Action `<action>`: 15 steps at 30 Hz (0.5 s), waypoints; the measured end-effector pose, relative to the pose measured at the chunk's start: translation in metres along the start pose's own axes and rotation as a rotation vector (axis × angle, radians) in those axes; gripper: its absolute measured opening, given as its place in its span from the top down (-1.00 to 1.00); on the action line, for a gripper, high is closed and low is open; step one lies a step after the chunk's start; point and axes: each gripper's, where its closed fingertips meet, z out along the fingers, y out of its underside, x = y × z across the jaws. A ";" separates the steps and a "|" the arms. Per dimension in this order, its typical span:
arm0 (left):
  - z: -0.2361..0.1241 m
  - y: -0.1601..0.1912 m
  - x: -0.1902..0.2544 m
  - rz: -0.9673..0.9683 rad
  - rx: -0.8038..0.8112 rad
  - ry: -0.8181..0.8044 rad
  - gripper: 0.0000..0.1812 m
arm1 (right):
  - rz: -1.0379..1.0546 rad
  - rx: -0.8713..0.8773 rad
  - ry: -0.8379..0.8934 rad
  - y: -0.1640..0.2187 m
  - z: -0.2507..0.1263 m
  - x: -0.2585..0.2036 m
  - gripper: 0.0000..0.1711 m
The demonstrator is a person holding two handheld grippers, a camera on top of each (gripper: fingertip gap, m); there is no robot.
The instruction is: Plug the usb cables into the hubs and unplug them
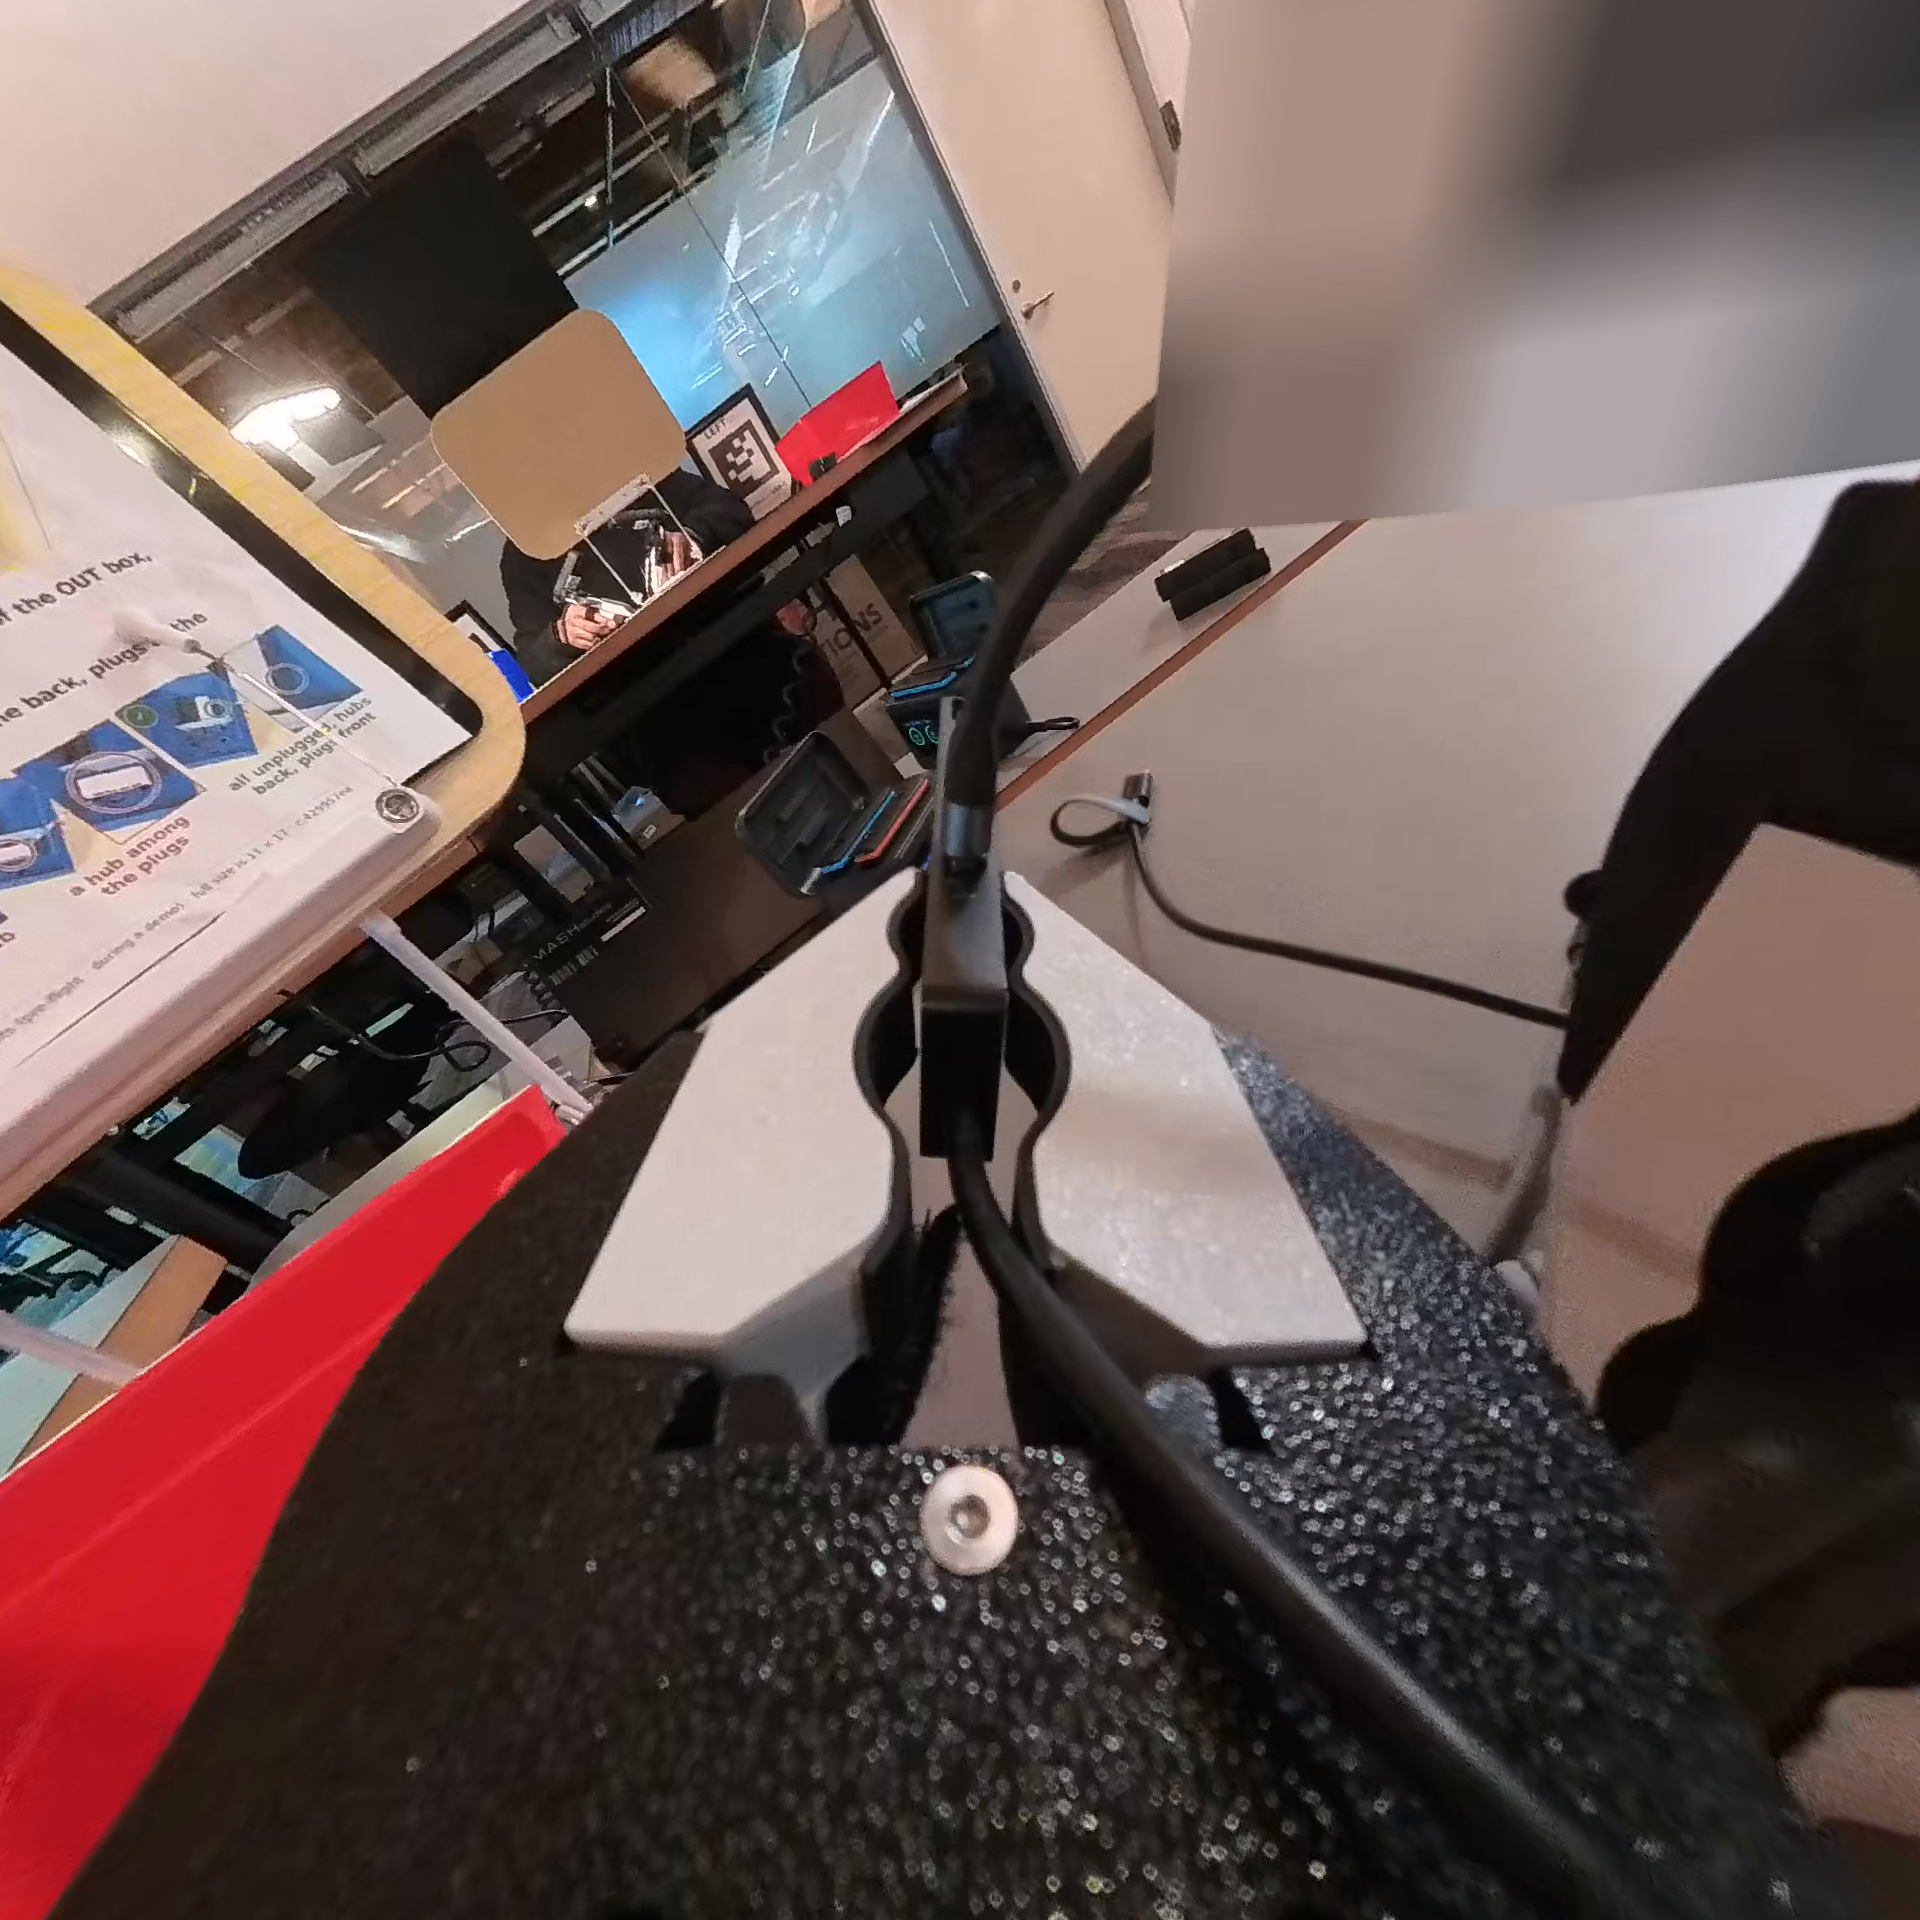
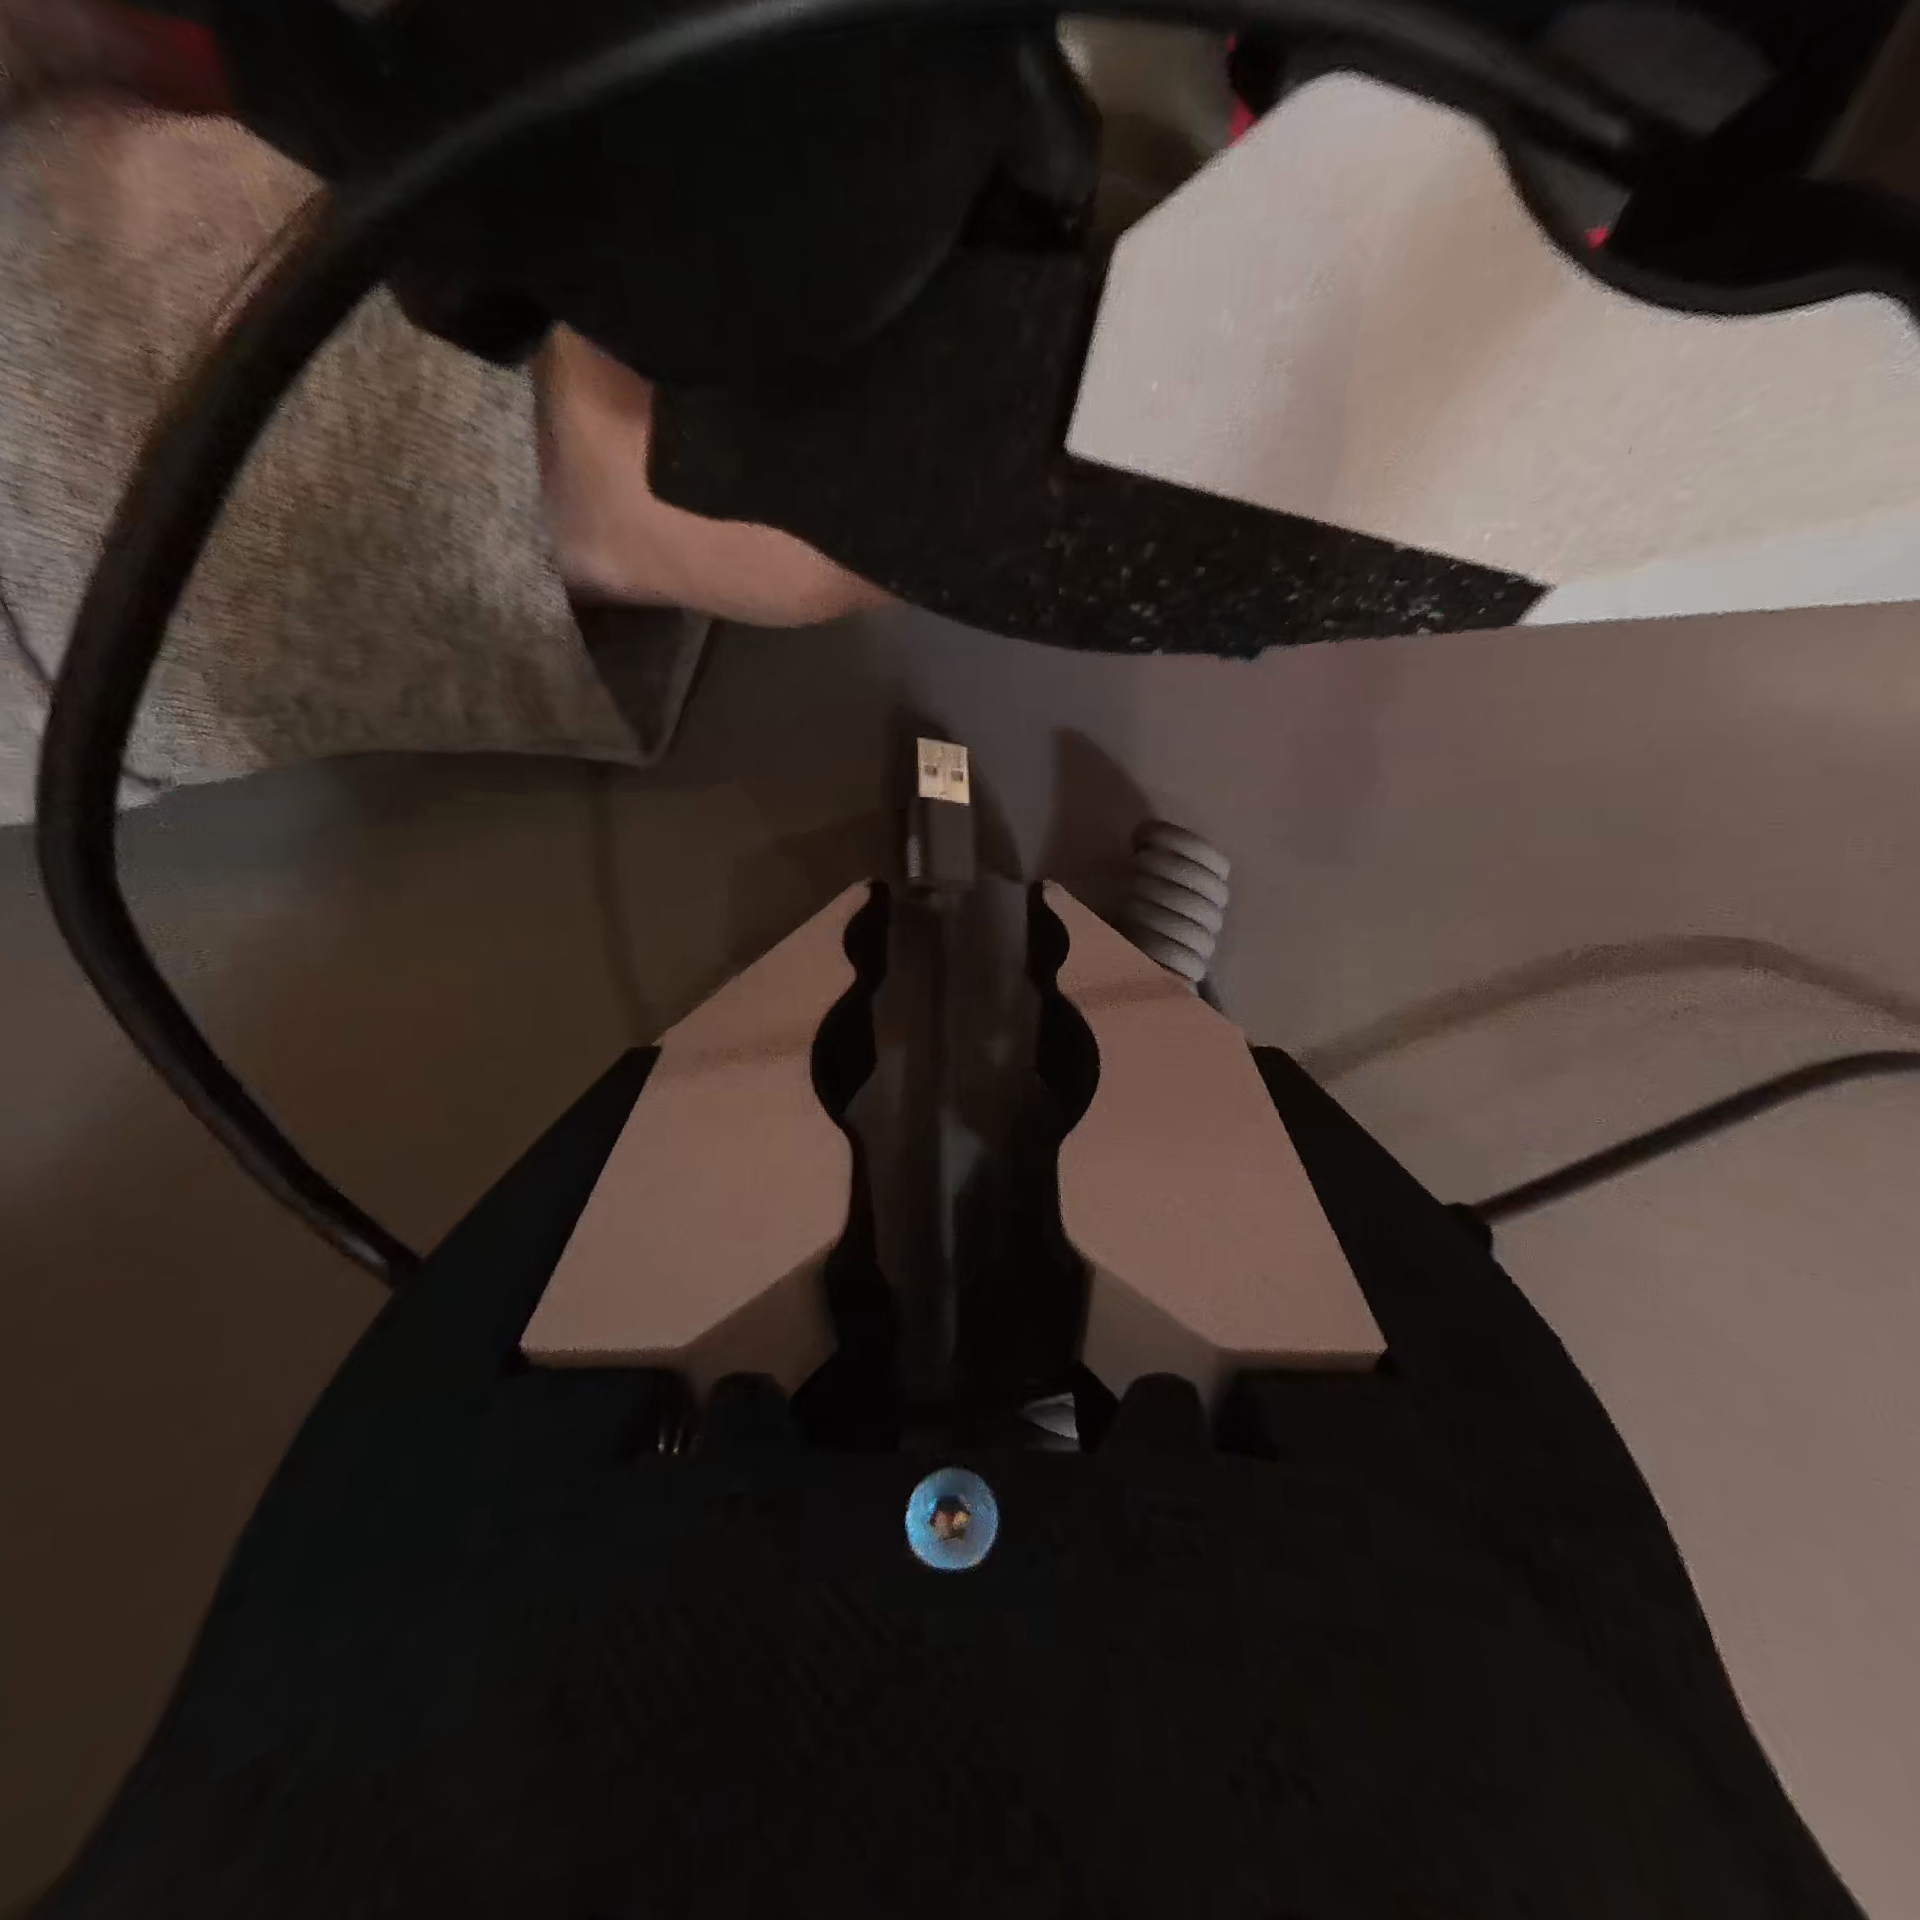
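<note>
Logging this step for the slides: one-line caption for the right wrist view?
Right hand-held gripper clamps a black USB cable, metal plug pointing ahead over the table.

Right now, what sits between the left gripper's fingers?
The dark hub, clamped between the left gripper fingers with a black cable plugged in, shown in the left wrist view.

One hub (image 1: 963, 961), with one cable (image 1: 1049, 1278) attached. One USB plug (image 2: 940, 795). One coiled grey cord (image 2: 1179, 894). One red bin (image 1: 208, 1403). Two tongs.
</note>
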 end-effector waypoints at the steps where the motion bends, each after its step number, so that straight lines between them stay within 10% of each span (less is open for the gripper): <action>1: 0.000 0.000 -0.001 0.001 0.001 -0.002 0.91 | -0.012 -0.015 0.000 0.001 0.001 -0.001 0.73; 8: 0.000 0.001 -0.003 -0.013 0.001 -0.008 0.91 | -0.089 0.036 0.048 0.001 -0.014 -0.007 0.94; 15: -0.002 -0.006 -0.005 0.024 0.018 -0.021 0.92 | -0.103 0.557 0.113 -0.028 -0.134 -0.007 0.95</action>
